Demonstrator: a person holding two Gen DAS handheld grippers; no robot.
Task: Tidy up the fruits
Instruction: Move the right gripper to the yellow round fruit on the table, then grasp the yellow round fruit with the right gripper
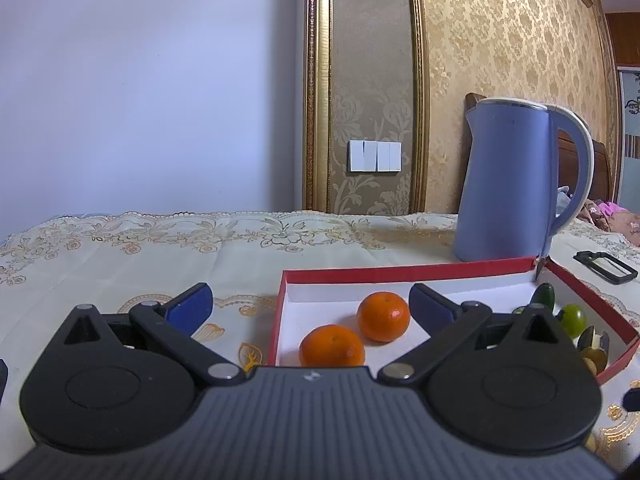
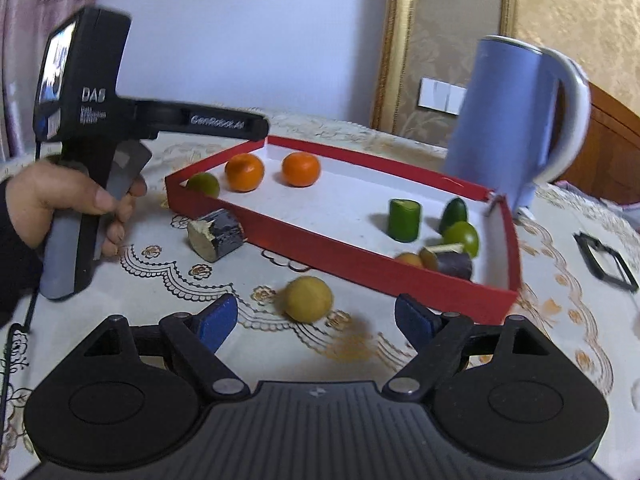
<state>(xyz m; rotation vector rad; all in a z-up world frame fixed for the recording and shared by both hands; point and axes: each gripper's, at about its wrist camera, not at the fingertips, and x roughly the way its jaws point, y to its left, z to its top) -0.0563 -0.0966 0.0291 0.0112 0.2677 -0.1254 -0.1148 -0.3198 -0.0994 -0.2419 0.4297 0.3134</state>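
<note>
My right gripper [image 2: 316,322] wide, empty | yellow fruit [image 2: 308,299] on tablecloth [image 2: 168,280] just ahead, outside red tray [image 2: 340,256] | risk: round fruit rolls if a pad nudges it | left gripper [image 1: 310,308] wide, empty

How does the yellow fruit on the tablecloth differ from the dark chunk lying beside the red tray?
The yellow fruit is round and smooth; the dark chunk is a short cylinder lying on its side with a pale cut end. The fruit lies just ahead of the open right gripper; the chunk lies against the red tray wall. Both are outside the tray.
</note>
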